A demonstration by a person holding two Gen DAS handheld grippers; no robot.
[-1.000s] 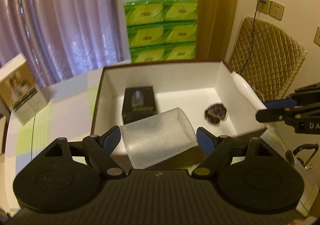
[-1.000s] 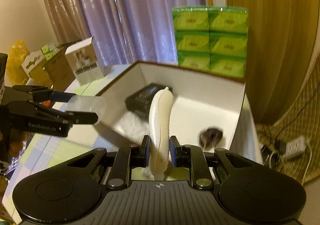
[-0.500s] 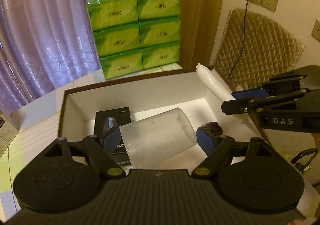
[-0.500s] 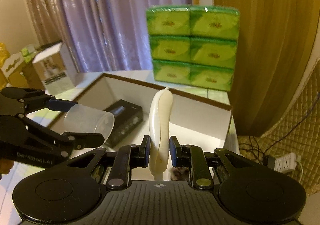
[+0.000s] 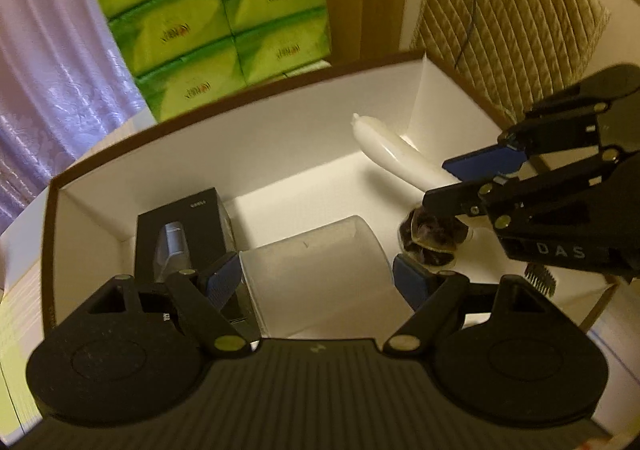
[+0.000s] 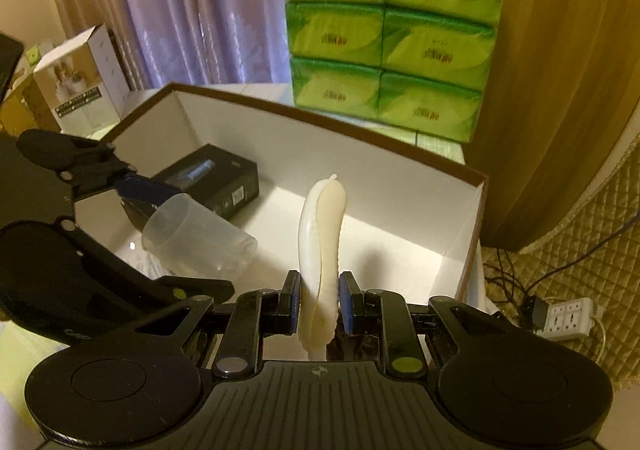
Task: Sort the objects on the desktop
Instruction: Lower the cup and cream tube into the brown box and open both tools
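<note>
Everything is placed here against the white storage box [image 6: 400, 186] with the brown rim. Beyond its left end, on the desk [image 6: 148, 94], stands a small white product carton [image 6: 80, 82], which may be left to sort. Inside the box at its left end lies a black packaged item [image 5: 180, 226], already put away.

Next to that package, the left tool [image 5: 316, 274] is closed on a translucent plastic cup [image 5: 316, 270], held on its side low inside the box, its open end facing away from the tool. Whether the cup touches the box floor cannot be told.

Toward the right end of the box floor sits a small dark clump of an object [image 5: 434, 236], too blurred to name, also already inside. Just above it the right tool [image 6: 320, 304] grips a long cream-white handled item [image 6: 322, 246], possibly a brush, which points toward the far wall over the right half of the box.

Behind the box's far wall stands a stack of green tissue packs [image 6: 394, 34].

By my reading, two things are sorted and two more are at the point of release; letting go and drawing back remains.
</note>
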